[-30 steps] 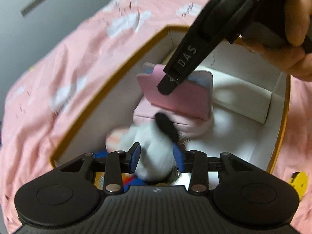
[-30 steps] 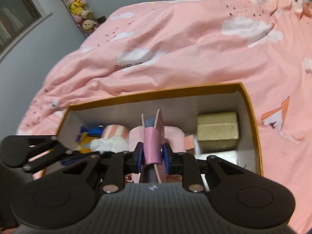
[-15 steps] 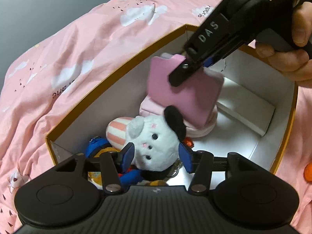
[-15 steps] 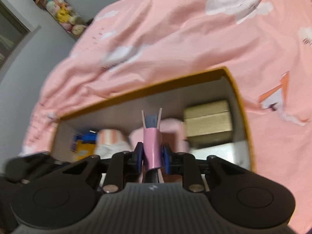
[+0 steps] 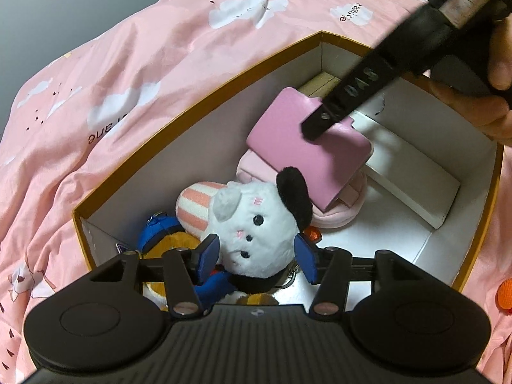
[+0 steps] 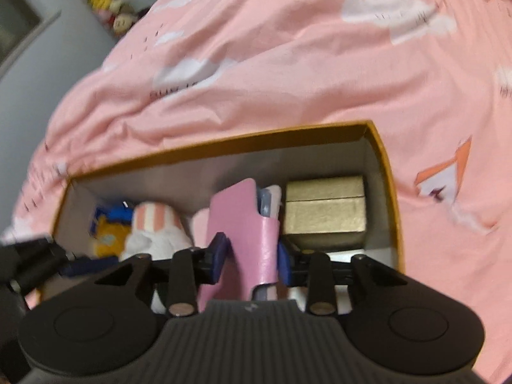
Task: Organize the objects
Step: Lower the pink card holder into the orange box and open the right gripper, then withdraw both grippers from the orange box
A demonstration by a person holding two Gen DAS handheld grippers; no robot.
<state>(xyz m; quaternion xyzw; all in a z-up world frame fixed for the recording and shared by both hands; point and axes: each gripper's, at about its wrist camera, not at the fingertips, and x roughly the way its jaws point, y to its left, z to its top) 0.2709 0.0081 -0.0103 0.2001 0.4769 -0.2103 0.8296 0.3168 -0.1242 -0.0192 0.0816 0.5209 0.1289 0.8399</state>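
Note:
An orange-rimmed box (image 5: 204, 102) with white walls sits on the pink bed. A white plush with a black ear (image 5: 252, 224) lies inside it between the jaws of my open left gripper (image 5: 256, 256), which do not press it. My right gripper (image 6: 251, 257) has its jaws spread, and the pink wallet (image 6: 236, 224) leans between them over a pink pouch (image 5: 339, 204). The wallet also shows in the left wrist view (image 5: 307, 147) under the right gripper's finger (image 5: 348, 102).
The box also holds a striped pink item (image 5: 192, 204), a blue and orange toy (image 5: 163, 233), a gold box (image 6: 324, 208) and a white flat box (image 5: 412, 185). The pink duvet (image 5: 128, 80) with clouds surrounds the box (image 6: 224, 147).
My right gripper has opened from its grip on the pink wallet, which now tilts over the pouch. My left gripper has opened wider and drawn back from the white plush.

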